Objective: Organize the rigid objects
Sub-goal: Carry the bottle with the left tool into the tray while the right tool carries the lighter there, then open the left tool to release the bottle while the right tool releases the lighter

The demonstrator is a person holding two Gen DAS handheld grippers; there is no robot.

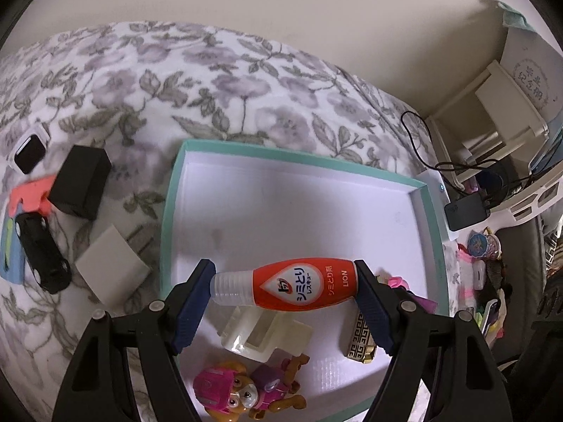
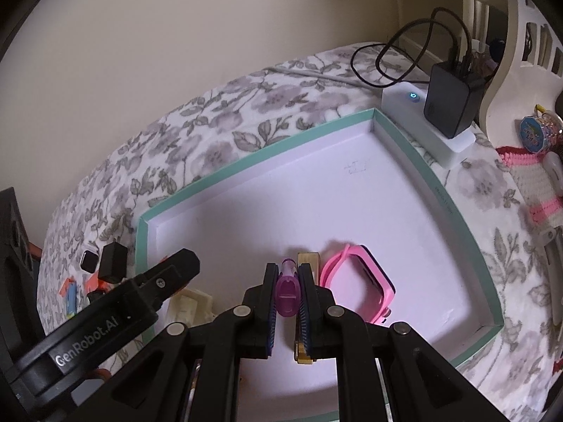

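Two items held over the teal-rimmed box [image 1: 172, 190]

An orange stain-remover bottle [image 1: 299, 286] is clamped end to end by the left gripper [image 1: 285, 281] above the box floor; a purple pen [image 2: 288, 290] is pinched in the narrowly closed right gripper [image 2: 286, 281], over the same box.

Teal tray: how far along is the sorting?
Done: the toy pup, clear holder, gold case and pink watch lie in the teal tray. In hand: left gripper holds the orange bottle, right gripper a purple pen. Left: black box, toy car, white block outside.
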